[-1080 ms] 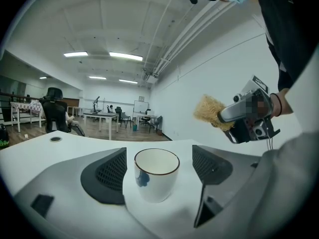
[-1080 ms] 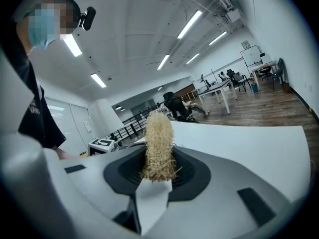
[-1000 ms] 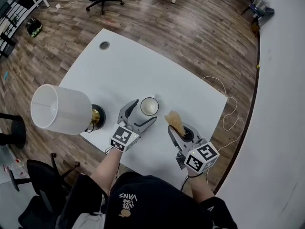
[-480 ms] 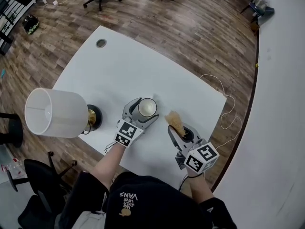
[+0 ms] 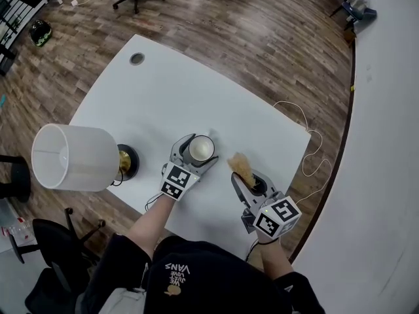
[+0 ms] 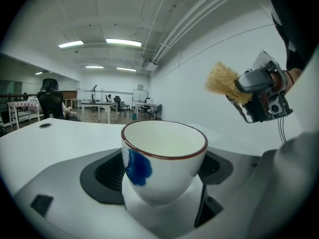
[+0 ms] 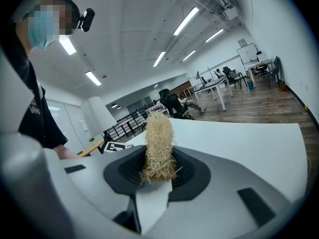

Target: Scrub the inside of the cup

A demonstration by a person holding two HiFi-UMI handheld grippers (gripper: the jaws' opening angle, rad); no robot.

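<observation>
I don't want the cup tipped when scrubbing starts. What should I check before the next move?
1. Cup gripped between the left tool's jaws: ok.
2. Cup upright, mouth facing up: ok.
3. Straw scrubber clamped in the right tool: ok.
4. Scrubber outside the cup, to its right, with nothing between them: ok.
5. Inside of the cup free of objects: upper wall ok, bottom cannot tell.
6. Lamp apart from both tools: ok.
</observation>
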